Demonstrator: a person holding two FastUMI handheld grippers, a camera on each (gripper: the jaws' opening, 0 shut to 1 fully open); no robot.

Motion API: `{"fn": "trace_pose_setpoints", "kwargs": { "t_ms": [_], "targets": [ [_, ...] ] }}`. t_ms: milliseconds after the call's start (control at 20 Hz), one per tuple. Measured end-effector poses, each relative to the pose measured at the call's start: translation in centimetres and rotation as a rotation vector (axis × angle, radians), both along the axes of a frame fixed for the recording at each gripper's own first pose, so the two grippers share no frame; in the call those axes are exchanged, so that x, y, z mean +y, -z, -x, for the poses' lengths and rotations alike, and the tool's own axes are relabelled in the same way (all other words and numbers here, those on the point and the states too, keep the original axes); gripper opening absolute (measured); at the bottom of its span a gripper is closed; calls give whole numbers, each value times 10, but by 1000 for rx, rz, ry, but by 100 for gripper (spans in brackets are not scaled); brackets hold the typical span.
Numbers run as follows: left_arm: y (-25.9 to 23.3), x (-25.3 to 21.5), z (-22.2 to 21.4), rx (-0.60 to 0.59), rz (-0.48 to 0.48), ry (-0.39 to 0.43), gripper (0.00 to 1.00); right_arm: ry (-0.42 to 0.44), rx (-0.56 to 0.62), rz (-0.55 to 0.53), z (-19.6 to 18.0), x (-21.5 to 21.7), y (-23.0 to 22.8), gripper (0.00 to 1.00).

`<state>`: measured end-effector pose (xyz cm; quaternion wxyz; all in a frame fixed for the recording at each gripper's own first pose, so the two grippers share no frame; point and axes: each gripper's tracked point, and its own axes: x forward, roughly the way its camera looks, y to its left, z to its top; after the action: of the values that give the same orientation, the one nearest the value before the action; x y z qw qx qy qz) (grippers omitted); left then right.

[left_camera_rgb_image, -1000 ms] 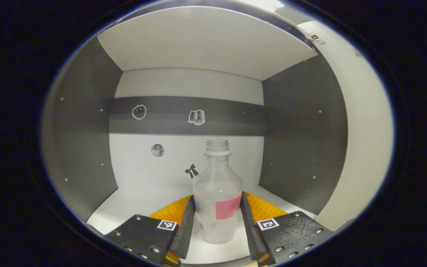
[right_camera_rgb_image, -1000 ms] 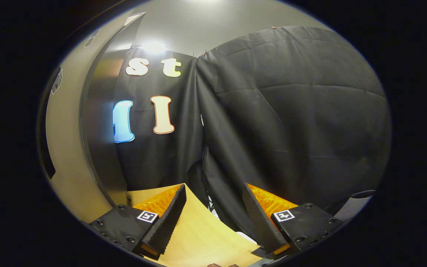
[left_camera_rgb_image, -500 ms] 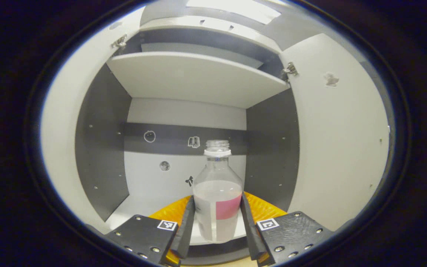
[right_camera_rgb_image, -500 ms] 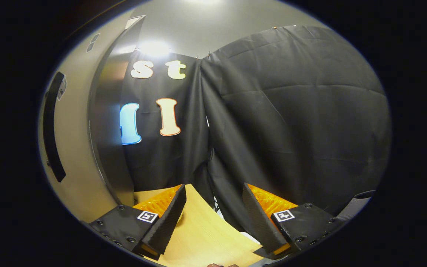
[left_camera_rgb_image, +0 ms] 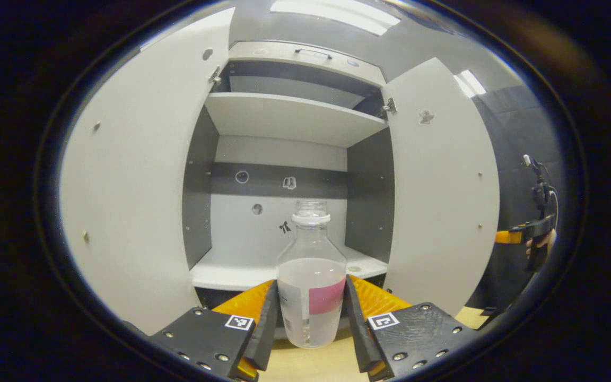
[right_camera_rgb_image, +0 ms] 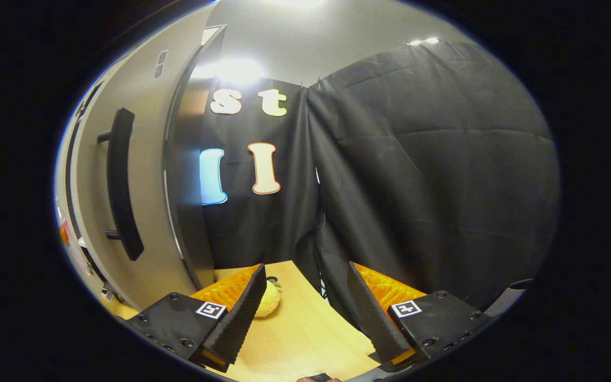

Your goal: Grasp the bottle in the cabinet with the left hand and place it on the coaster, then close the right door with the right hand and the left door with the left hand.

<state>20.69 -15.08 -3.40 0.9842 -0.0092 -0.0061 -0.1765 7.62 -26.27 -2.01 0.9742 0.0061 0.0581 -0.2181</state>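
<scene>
A clear uncapped bottle with a pink and white label sits between both fingers of my left gripper, which is shut on it in front of the cabinet, above the wooden table. The cabinet stands with its left door and right door swung wide. Past the right door's edge, the other gripper shows with a hand on it. In the right gripper view, my right gripper stands open over the table, beside the right door's outer face and its dark handle.
The cabinet's lower shelf and upper shelf are bare, with small stickers on the back wall. A small yellow object lies on the table by my right gripper's left finger. Black cloth hangs behind the table.
My left gripper has drawn back out of the cabinet with the bottle, so both doors and the table edge now show. My right gripper has shifted, bringing the door handle into view.
</scene>
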Motion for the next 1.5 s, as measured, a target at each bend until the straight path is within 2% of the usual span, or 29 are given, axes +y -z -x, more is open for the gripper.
{"fn": "trace_pose_setpoints", "kwargs": {
  "t_ms": [50, 100, 150, 200, 400, 450, 500, 550, 600, 650, 700, 750, 800, 850, 900, 950, 1000, 1200, 1500],
  "targets": [
    [11, 4, 14, 10, 7, -2, 63, 0, 11, 8, 5, 2, 1, 93],
    [22, 8, 24, 18, 11, -7, 63, 0, 18, 10, 9, 3, 1, 97],
    [35, 13, 33, 24, 11, -11, 63, -2, 20, 3, 12, 6, 1, 97],
    [49, 15, 41, 41, 7, -11, 63, -1, 20, -3, 16, 9, 1, 93],
    [94, 10, 73, 92, 42, 24, 63, -12, 12, -14, 25, 32, 0, 97],
    [105, 11, 79, 96, 40, 24, 70, -26, 22, -13, 26, 39, 4, 97],
    [115, 10, 84, 102, 44, 26, 70, -38, 35, -6, 29, 43, 8, 97],
    [124, 11, 90, 106, 50, 27, 70, -48, 48, -1, 33, 48, 12, 97],
    [132, 9, 93, 108, 56, 31, 63, -55, 64, -6, 37, 51, 17, 93],
    [143, 7, 97, 116, 54, 35, 63, -60, 78, -14, 43, 54, 22, 97],
    [152, 5, 99, 122, 45, 33, 70, -60, 93, -20, 48, 56, 27, 97],
    [159, 6, 102, 128, 37, 33, 70, -56, 105, -29, 53, 57, 31, 97],
    [165, 5, 104, 129, 34, 32, 70, -51, 113, -42, 56, 57, 34, 93],
    [175, 4, 107, 131, 27, 29, 63, -45, 121, -61, 60, 57, 38, 97],
    [184, 3, 108, 136, 20, 26, 63, -38, 132, -76, 63, 57, 43, 97],
    [195, 4, 110, 145, 13, 24, 63, -31, 140, -85, 67, 56, 46, 93],
    [205, 2, 110, 151, 5, 27, 63, -26, 148, -86, 69, 55, 49, 97],
    [244, -3, 109, 179, -56, 38, 63, -8, 186, -81, 81, 50, 58, 97],
    [274, -18, 115, 186, -101, 69, 63, 25, 240, -101, 99, 43, 72, 97]
  ]
}}
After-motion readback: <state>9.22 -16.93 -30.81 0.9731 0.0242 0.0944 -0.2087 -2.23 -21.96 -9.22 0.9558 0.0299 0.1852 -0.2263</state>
